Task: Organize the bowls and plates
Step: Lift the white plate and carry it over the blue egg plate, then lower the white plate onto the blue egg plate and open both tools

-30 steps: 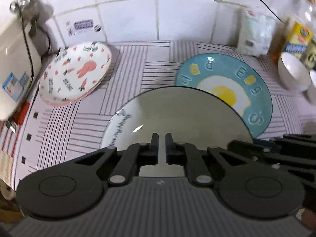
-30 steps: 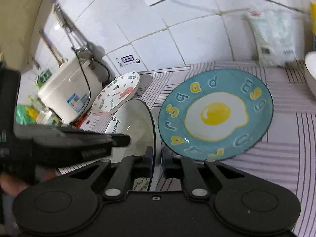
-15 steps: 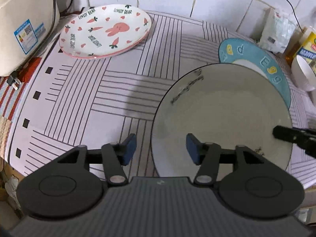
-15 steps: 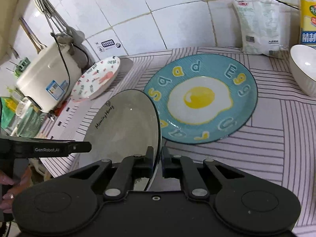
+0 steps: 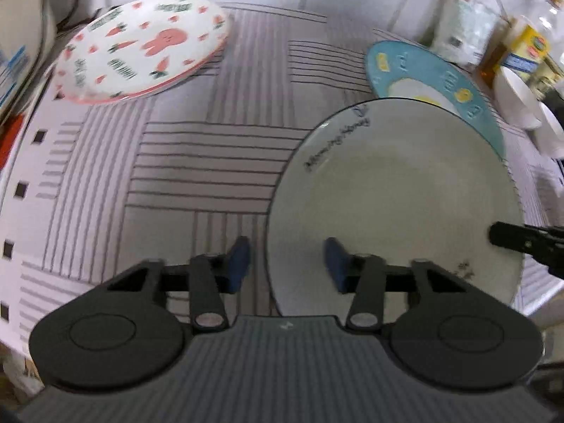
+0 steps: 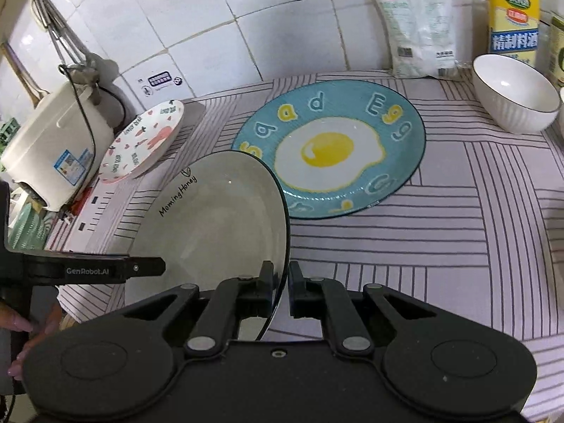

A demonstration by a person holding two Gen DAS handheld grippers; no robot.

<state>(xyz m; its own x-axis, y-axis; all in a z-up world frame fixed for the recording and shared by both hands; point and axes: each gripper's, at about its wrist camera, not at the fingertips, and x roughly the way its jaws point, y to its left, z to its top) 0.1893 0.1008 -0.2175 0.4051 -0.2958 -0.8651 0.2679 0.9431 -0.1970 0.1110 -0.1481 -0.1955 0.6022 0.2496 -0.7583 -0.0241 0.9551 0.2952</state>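
1. The right tool [image 6: 280, 290] has its jaws pinched tight on the near rim of the grey plate [image 6: 215, 225], the one with "Morning Honey" written along its edge.
2. That grey plate is tilted up off the striped desk [image 6: 458, 211], its far edge lying over the near left rim of the blue egg plate [image 6: 331, 149].
3. The left tool [image 5: 286, 262] stands with its blue pads [image 5: 238, 261] apart; its jaws have just been closing a little. The grey plate's left rim passes between them, but neither pad presses on it.
4. From the right wrist view the left tool shows as a dark arm at the plate's left side, with a person's fingers [image 6: 21, 324] wrapped round its handle.
5. The blue egg plate lies flat on the desk, toward the tiled wall [image 6: 211, 35].
6. A pink bunny plate [image 5: 141, 47] rests at the far left, just beside a white rice cooker [image 6: 49, 148]; whether they touch I cannot tell.
7. A white bowl [image 6: 514, 93] sits upright at the far right, near a yellow carton [image 6: 513, 17] and a white bag [image 6: 419, 28] against the wall.
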